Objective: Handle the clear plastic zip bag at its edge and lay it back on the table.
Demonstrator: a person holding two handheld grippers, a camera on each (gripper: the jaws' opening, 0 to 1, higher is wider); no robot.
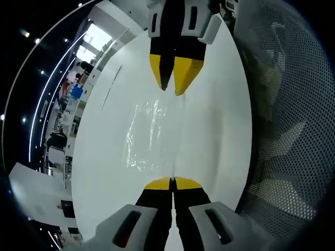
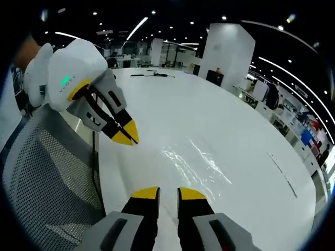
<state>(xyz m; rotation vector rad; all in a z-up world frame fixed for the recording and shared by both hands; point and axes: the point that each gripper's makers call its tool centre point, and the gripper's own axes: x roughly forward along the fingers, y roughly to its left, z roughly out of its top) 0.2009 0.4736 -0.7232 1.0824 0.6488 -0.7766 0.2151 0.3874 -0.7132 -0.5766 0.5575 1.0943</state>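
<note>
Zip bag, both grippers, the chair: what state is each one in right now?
Clear plastic zip bag: lying flat on the white table, ungripped, wrinkled.
Left gripper: shut, holding nothing, at the bag's near edge.
Right gripper: open, holding nothing, just short of the bag.
Mesh chair: unoccupied, beside the table.

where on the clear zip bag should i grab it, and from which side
Probably its near edge. The clear zip bag lies flat on the white table, so there is no bulk to close on, only a thin rim. In the right gripper view the right gripper is open just short of that edge; sliding in low along the table from there looks easiest. The left gripper is shut.
</note>
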